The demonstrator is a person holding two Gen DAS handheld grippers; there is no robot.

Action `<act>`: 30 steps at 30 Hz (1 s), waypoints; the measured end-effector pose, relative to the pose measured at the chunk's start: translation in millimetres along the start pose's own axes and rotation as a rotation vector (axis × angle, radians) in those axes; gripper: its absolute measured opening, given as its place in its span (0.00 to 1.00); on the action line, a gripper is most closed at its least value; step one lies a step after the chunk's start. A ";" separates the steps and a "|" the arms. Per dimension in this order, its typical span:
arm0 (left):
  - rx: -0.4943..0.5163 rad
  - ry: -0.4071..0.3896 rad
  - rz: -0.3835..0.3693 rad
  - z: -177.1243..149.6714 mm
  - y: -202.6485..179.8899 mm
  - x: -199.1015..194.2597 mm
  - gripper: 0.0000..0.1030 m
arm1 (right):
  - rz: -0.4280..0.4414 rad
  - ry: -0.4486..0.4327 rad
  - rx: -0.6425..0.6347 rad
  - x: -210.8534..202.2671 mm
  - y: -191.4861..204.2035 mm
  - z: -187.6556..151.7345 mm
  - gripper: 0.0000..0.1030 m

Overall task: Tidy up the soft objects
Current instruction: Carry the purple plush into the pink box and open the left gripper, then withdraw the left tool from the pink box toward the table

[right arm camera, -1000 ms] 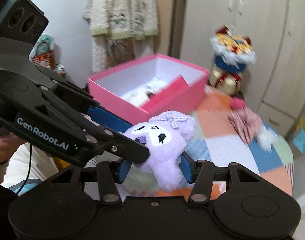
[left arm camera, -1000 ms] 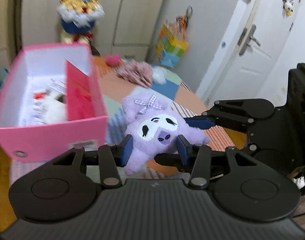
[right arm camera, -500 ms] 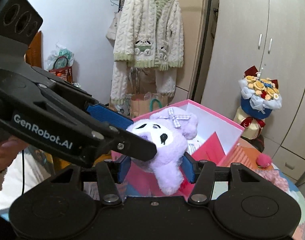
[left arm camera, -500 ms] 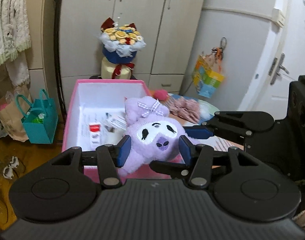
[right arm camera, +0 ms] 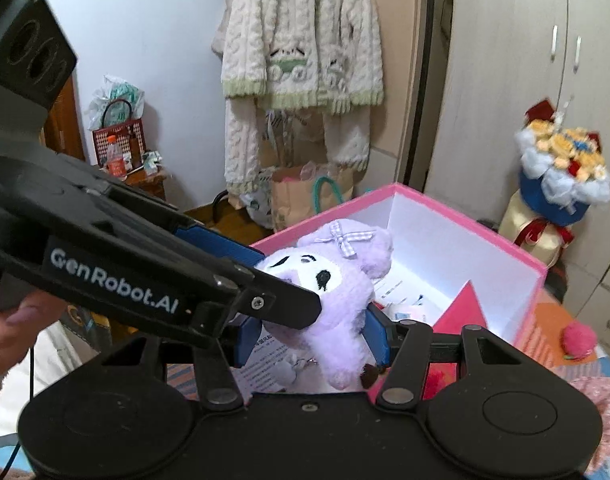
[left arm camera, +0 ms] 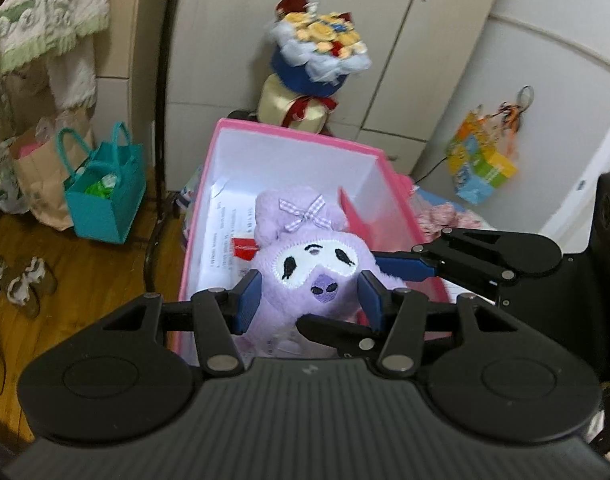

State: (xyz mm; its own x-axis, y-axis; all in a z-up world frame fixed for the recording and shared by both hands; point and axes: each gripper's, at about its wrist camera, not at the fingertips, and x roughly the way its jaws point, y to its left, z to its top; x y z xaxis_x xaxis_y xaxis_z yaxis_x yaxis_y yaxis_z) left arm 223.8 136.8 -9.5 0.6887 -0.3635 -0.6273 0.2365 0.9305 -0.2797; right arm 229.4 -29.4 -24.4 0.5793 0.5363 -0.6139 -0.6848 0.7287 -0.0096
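A purple plush toy (left arm camera: pixel 305 256) with a white face and a checked bow is held by both grippers at once. My left gripper (left arm camera: pixel 309 300) is shut on its lower body. My right gripper (right arm camera: pixel 311 338) is shut on the same plush toy (right arm camera: pixel 337 280) from the other side. The toy hangs over the open pink box (left arm camera: pixel 293 140), above its white inside. The pink box (right arm camera: pixel 517 256) holds papers and a loose red flap. In the left wrist view the right gripper's fingers (left arm camera: pixel 409 268) reach in from the right.
A flower bouquet (left arm camera: pixel 313 56) stands behind the box by the cupboards. A teal bag (left arm camera: pixel 101 196) sits on the wooden floor at left. A pink pompom (right arm camera: pixel 579 338) and pink fabric lie on the patchwork table at right. A knitted cardigan (right arm camera: pixel 301 40) hangs behind.
Both grippers have carried the plush toy from above the patchwork table to over the pink box and lowered it towards the inside. Both grips stayed shut.
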 end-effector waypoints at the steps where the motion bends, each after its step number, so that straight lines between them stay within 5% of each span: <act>1: 0.005 0.005 0.011 0.5 1.0 4.8 0.49 | 0.012 0.013 0.011 6.5 -3.0 0.6 0.59; 7: 0.002 0.021 0.061 -4.6 5.5 16.6 0.52 | 0.022 0.073 0.037 32.2 -11.7 -1.2 0.59; 13: 0.111 -0.076 0.154 -23.0 -14.6 -10.6 0.55 | -0.025 0.045 -0.022 8.1 2.7 -20.1 0.59; 22: 0.216 -0.152 0.071 -33.8 -54.5 -59.3 0.64 | -0.052 -0.088 0.071 -85.6 -9.5 -46.7 0.62; 30: 0.302 -0.152 -0.024 -50.1 -106.5 -71.3 0.64 | -0.138 -0.102 0.128 -147.6 -28.4 -85.7 0.66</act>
State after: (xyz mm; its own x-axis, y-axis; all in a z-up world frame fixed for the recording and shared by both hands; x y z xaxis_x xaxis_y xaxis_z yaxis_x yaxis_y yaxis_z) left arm 115.2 61.3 28.6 0.7696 -0.3959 -0.5009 0.4303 0.9012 -0.0511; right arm 125.5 -165.7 -1.2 0.7098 0.4636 -0.5303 -0.5379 0.8429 0.0169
